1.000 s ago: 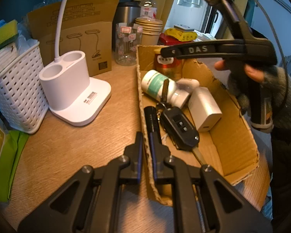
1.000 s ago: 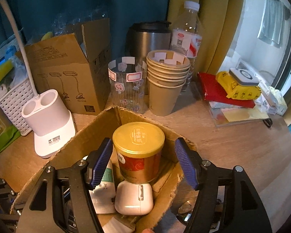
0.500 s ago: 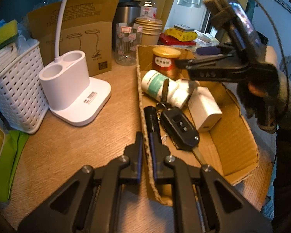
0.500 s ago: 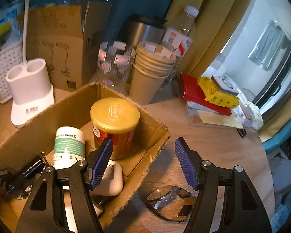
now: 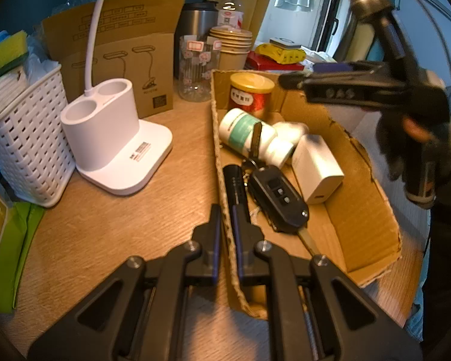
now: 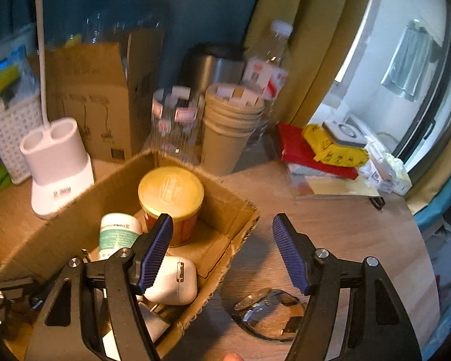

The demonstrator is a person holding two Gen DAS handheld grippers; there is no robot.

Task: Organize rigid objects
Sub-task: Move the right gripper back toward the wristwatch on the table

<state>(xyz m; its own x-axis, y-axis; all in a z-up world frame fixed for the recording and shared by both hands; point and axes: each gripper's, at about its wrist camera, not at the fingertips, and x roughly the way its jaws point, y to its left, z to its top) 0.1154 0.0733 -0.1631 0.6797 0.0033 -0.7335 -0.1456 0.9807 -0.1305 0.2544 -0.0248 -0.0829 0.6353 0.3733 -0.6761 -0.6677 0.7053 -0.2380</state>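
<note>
The left gripper had its jaws nearly closed, pinching the near left wall of the cardboard box between the pads. The right gripper had just been opening its jaws; they stood wide with nothing between them, above the box's right edge and the table. In the box lay a red can (gold lid, upright at the far end), a pill bottle, a white charger, a car key and a black flashlight. A wristwatch lay on the table just right of the box.
</note>
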